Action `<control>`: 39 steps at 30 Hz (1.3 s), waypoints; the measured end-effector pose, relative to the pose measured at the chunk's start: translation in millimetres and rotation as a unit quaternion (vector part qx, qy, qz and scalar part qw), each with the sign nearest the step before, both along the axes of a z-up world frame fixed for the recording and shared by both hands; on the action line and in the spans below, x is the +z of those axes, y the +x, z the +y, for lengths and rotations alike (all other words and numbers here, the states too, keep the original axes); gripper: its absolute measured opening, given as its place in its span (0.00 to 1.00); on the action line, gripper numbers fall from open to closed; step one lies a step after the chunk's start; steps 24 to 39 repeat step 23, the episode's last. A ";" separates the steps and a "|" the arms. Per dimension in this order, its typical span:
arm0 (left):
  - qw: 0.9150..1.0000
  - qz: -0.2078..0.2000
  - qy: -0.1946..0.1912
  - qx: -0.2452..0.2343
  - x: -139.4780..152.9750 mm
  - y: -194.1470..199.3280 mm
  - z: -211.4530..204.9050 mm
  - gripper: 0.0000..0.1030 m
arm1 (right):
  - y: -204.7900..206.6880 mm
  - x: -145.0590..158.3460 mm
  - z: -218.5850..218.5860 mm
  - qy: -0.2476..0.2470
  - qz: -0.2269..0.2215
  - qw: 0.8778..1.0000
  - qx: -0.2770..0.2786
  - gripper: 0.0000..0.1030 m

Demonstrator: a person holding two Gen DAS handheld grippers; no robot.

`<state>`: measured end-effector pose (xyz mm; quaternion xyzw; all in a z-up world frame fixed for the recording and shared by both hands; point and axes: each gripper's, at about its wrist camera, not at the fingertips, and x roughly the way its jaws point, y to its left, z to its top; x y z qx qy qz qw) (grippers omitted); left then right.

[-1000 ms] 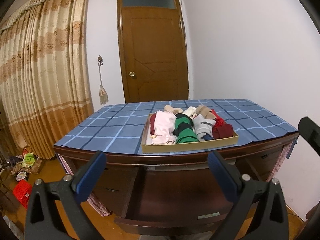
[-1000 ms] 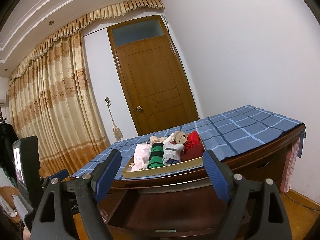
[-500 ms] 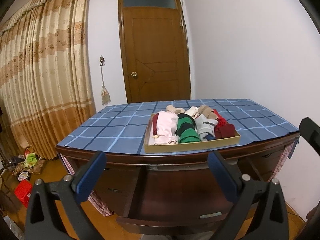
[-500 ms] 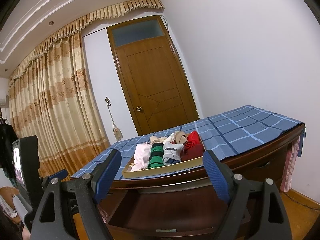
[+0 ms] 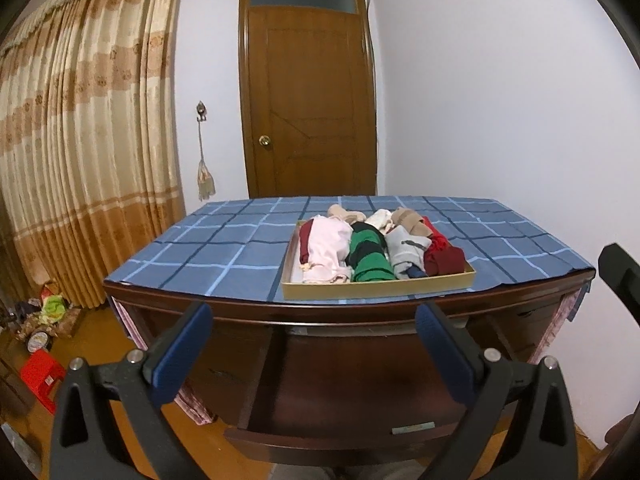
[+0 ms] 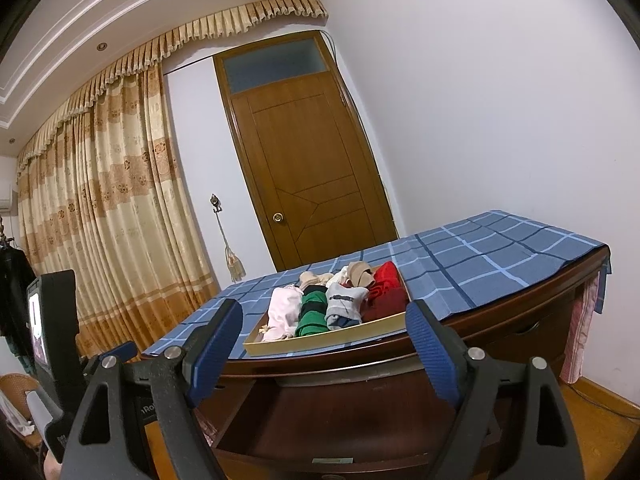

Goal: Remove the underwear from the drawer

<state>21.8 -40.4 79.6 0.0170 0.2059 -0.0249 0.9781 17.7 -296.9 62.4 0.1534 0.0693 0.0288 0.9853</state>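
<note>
On the counter [image 5: 224, 256], covered by a blue checked cloth, sits a shallow tan tray [image 5: 380, 285] packed with folded underwear [image 5: 370, 258]: pink, green-striped, grey and dark red rolls in the near row, paler ones behind. Below the counter's edge a wooden drawer [image 5: 340, 436] stands pulled out. Only the left view shows floor clutter at left; only the right view shows the ceiling. Left gripper [image 5: 314, 350] and right gripper [image 6: 326, 348] both gape wide, holding nothing.

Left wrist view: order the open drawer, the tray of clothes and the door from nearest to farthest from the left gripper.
1. Open drawer, just beyond the left gripper, under the table edge.
2. Tray of clothes, on the tablecloth.
3. Door, in the back wall.
</note>
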 end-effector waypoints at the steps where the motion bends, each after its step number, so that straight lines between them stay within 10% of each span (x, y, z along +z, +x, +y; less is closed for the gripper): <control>1: 1.000 0.002 -0.003 -0.003 -0.5 0.5 0.5 1.00 | 0.0 -0.2 -0.1 0.001 0.000 1.000 0.000 0.83; 39: 1.000 -0.008 0.004 0.010 -4.0 -2.0 4.8 1.00 | -0.3 -4.0 5.9 -0.005 0.005 1.000 0.007 0.83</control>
